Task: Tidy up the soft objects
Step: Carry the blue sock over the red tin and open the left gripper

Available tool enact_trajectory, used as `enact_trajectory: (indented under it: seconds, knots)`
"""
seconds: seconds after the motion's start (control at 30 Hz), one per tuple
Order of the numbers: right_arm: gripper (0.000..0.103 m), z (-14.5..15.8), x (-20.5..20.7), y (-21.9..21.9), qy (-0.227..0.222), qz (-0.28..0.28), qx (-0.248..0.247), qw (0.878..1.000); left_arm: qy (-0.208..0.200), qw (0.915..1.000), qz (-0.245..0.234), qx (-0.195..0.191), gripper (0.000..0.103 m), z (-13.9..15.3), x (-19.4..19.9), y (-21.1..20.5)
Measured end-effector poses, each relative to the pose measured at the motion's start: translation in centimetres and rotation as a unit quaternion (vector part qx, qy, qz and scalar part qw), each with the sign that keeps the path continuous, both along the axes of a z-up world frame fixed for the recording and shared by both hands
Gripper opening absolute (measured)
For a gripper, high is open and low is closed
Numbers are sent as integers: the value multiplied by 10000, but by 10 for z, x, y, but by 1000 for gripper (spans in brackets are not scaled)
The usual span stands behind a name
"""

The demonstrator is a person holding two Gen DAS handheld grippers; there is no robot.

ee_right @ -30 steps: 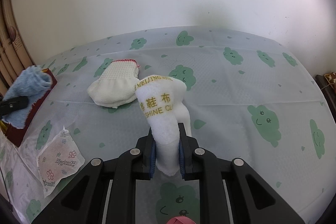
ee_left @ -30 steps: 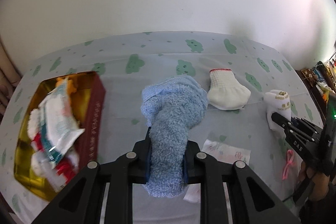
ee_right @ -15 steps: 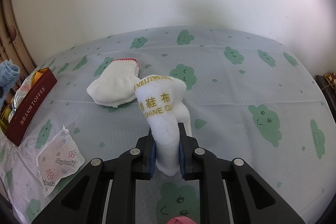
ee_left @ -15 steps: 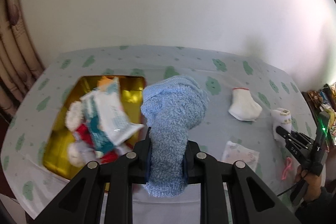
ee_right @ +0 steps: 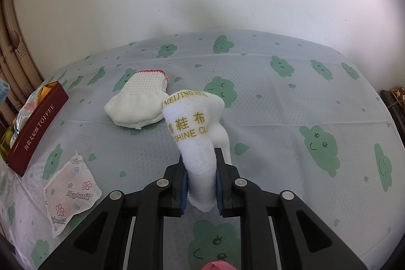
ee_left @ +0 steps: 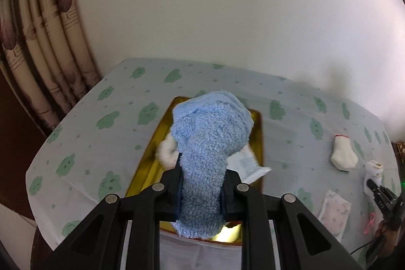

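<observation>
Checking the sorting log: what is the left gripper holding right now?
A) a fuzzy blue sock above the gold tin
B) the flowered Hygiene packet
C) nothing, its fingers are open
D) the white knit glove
A: the left gripper is shut on the fuzzy blue sock, which hangs over the gold tin.

Blue fuzzy cloth (ee_left: 210, 143) covers most of the gold tin (ee_left: 257, 133); contents mostly hidden, only a white fluffy bit (ee_left: 165, 152) & a blurred packet (ee_left: 249, 166) show. In right wrist view the tin (ee_right: 38, 123) is cut by the left edge. Pink thing (ee_right: 215, 265) cut off at bottom, can't tell what.
</observation>
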State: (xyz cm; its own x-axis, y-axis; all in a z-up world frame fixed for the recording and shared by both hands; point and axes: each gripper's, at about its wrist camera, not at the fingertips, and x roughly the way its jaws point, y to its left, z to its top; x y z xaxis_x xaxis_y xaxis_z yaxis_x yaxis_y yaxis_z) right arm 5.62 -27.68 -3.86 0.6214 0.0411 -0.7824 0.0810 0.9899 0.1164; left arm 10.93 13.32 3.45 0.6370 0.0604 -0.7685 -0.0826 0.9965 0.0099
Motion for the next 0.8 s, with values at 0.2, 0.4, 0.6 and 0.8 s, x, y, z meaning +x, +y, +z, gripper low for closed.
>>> enact_trajectory:
  seconds: [0.2, 0.4, 0.6, 0.8]
  knots:
    - [16, 0, 0, 0, 10, -2, 9, 10000, 283, 9993, 247, 18, 21, -30, 6, 12]
    - [16, -1, 1, 0, 26, -3, 17, 10000, 413, 9984, 387, -81, 21, -47, 11, 25]
    - [16, -1, 1, 0, 33, -8, 18, 10000, 608, 9966, 559, -1, 22, -62, 15, 37]
    - [17, -1, 2, 0, 36, 0, 17, 10000, 705, 9959, 573, 41, 30, -71, 16, 42]
